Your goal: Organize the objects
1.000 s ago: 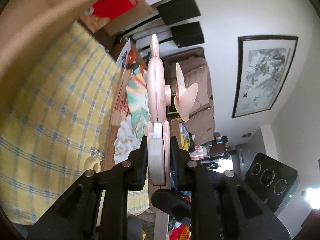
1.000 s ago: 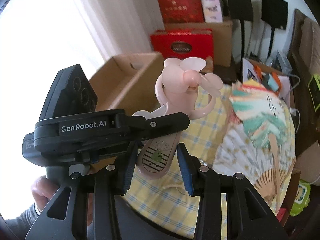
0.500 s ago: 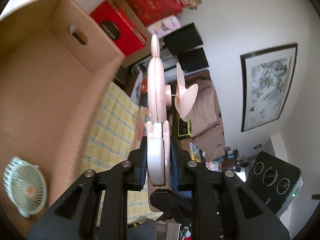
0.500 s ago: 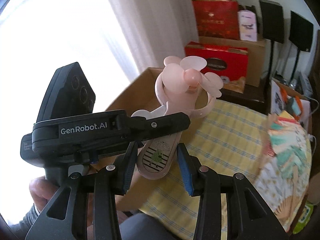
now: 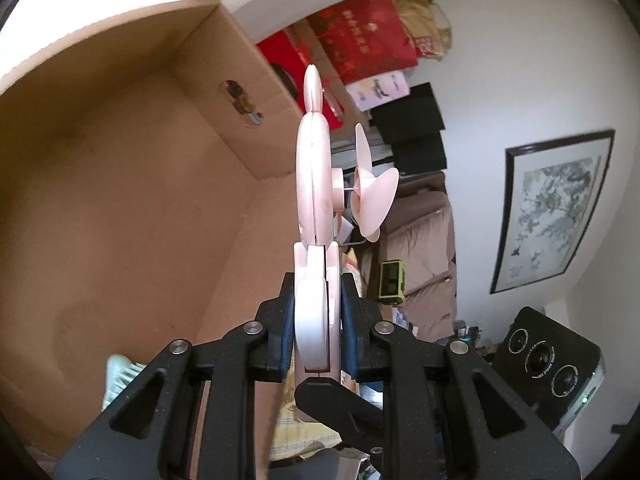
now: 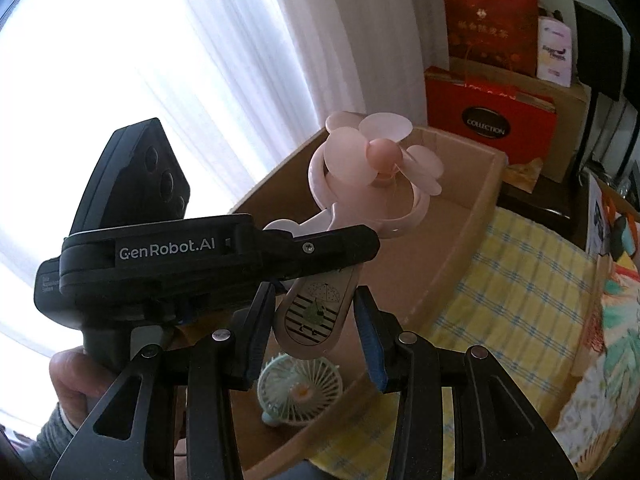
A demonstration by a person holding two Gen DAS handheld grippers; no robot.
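1. Cluttered living room, bright curtained window, and a yellow-checked table (image 6: 532, 280) with a cardboard box (image 5: 132, 208) on it.
2. Nearest in: the left gripper (image 5: 318, 322) is clenched on the handle of a pink fan (image 5: 314, 184), which stands up out of the jaws, blades clear of the box wall.
3. The right gripper (image 6: 314, 334) frames the handle's foot, its pads either side with gaps showing, so I read it as released, not sharing the load.
4. Below, a mint fan (image 6: 300, 390) already lies on the box floor.
5. Best play, I'd say: lower the pink fan over bare cardboard beside the mint one, tip it flat, let go only once it rests, and keep the blades off the wall.
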